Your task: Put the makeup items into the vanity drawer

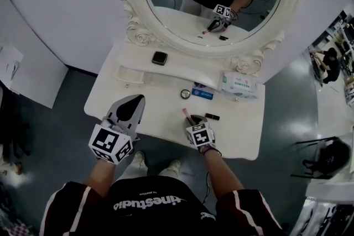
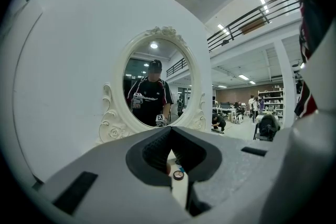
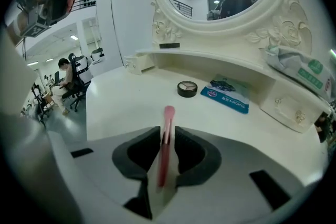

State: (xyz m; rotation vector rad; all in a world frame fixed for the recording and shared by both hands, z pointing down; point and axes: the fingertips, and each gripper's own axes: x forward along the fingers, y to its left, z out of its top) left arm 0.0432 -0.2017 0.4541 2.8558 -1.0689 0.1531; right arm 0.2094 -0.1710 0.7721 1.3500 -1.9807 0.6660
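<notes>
Vanity top (image 1: 166,110) lies under down-tilted right tool (image 1: 191,118) gripping brush (image 3: 166,136)

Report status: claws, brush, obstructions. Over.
Left claw shut, empty. Pink makeup brush between right claw pads, grip unclear. Round black compact ahead, not blocking.

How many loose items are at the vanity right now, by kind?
Brush, in the right gripper: 1
Round compact: 1
Square black case: 1
Black tube: 1
Packets: 2, blue packet and white packet
Total: 6
</notes>
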